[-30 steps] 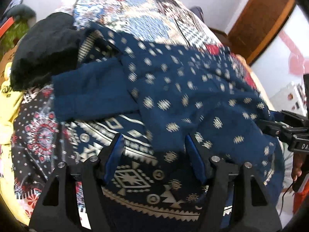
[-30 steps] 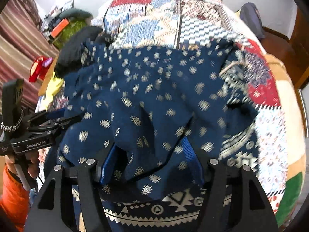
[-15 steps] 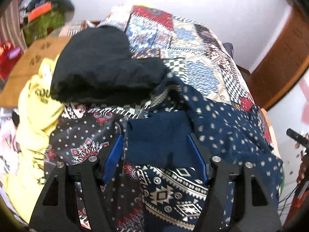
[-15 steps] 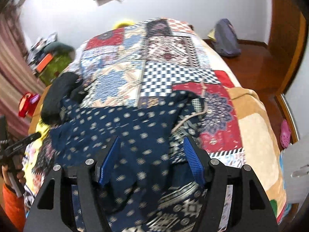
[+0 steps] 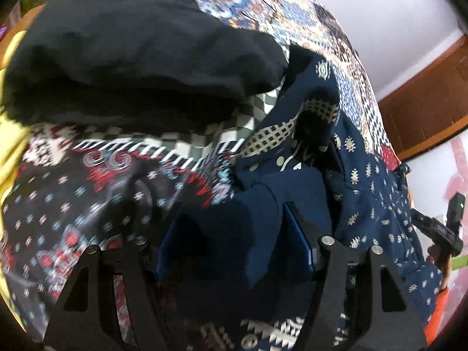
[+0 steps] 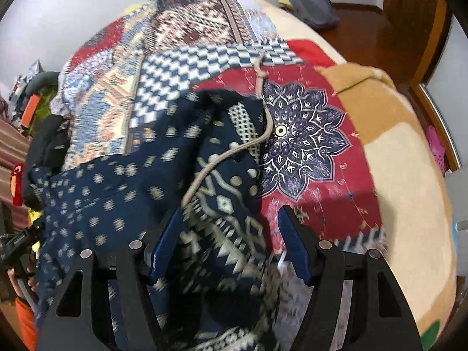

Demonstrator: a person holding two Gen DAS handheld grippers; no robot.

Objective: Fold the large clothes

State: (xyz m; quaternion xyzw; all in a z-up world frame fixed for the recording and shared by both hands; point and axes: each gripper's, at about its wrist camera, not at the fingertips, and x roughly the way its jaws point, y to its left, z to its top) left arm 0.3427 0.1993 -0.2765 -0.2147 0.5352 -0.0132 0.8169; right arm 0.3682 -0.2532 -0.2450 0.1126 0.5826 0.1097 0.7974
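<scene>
One black garment point(image 5: 140, 49) lies beside the navy garment point(image 5: 374, 193).

I can't read any words, numbers or signs anywhere here. The black handle of the other gripper point(image 6: 17, 242) at the left edge of the right wrist view has small light marks on it, but they are too blurry to make out. In the left wrist view the other gripper point(image 5: 441, 228) shows a tiny green light and no letters I can read. The cloth on the bed has only shapes and dots, no writing.
</scene>
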